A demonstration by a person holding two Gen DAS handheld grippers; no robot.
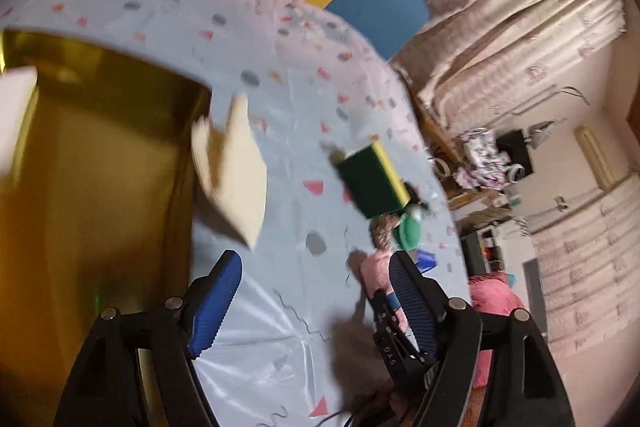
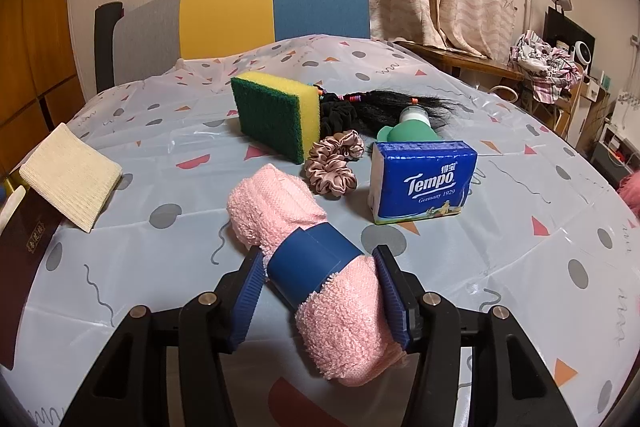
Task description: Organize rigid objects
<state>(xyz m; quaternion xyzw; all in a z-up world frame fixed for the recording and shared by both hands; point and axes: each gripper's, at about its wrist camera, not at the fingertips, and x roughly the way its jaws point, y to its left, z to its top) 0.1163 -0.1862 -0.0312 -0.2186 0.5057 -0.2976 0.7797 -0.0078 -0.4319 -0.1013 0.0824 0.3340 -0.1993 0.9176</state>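
My right gripper (image 2: 320,291) stands around a rolled pink towel (image 2: 336,323) with a blue band (image 2: 312,269); both pads sit at its sides, the left one barely apart from it. Beyond lie a green and yellow sponge (image 2: 276,115), a blue Tempo tissue pack (image 2: 420,183), a green bottle (image 2: 412,129), a pink scrunchie (image 2: 332,167) and black hair (image 2: 400,103). A cream cloth (image 2: 70,175) leans on a box at the left. My left gripper (image 1: 316,307) is open and empty beside the gold box (image 1: 92,167); the cream cloth (image 1: 236,163), the sponge (image 1: 372,179) and the towel (image 1: 376,271) show there too.
A table with a patterned cloth (image 2: 520,267) carries everything. A chair (image 2: 240,11) with grey, yellow and blue panels stands behind it. Curtains and cluttered shelves are at the right. The dark box lid (image 2: 20,247) is at the table's left edge.
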